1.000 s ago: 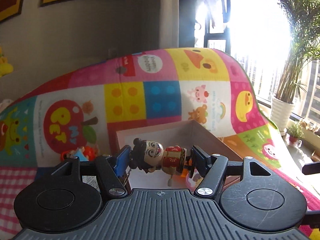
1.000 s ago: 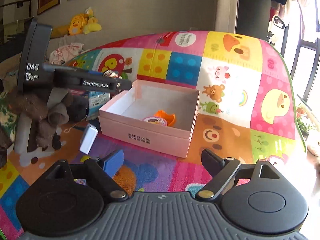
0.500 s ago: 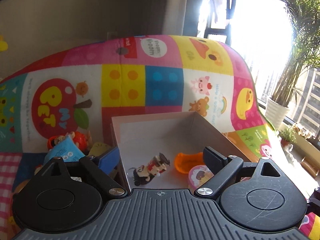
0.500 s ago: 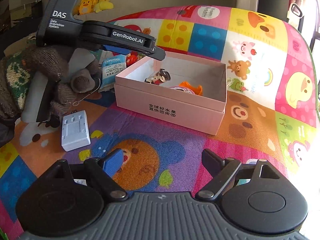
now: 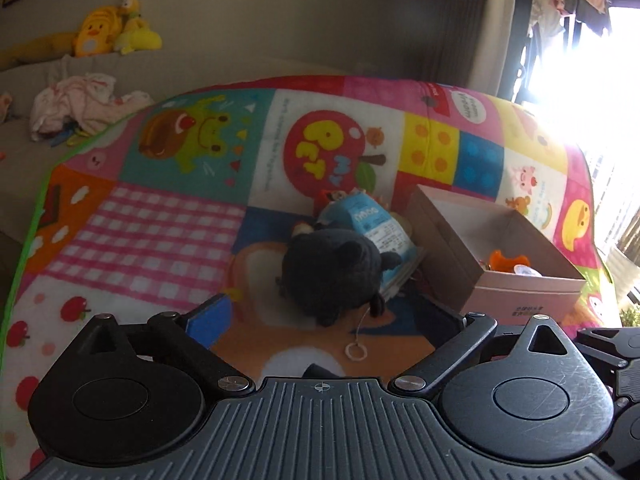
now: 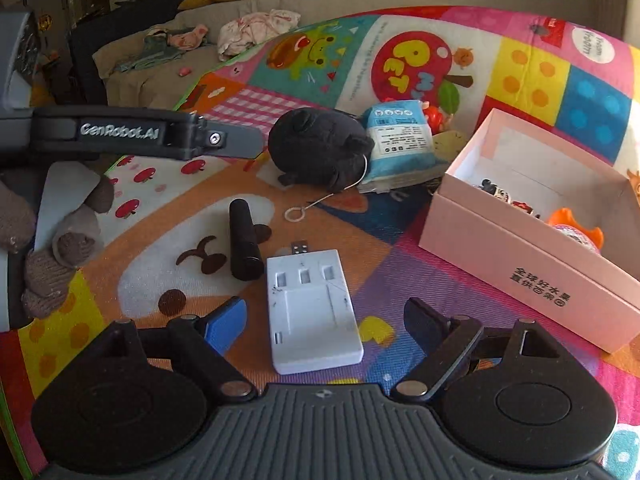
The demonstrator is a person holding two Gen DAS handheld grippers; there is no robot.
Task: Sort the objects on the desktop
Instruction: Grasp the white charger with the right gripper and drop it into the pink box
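My left gripper is open and empty, a little short of a black plush toy with a white string loop. A blue tissue pack lies behind the plush. The pink box stands to the right and holds an orange piece. My right gripper is open around a white USB charger that lies flat on the mat. A black cylinder lies left of the charger. In the right wrist view the pink box holds the small figurine; the plush shows there too.
Everything lies on a colourful play mat. The left gripper's arm reaches across the upper left of the right wrist view. A sofa with yellow duck toys and crumpled clothes stands behind. A bright window is at right.
My left gripper let the figurine drop into the pink box, opened, and swung left over to the black plush. My right gripper came down and forward around the white charger.
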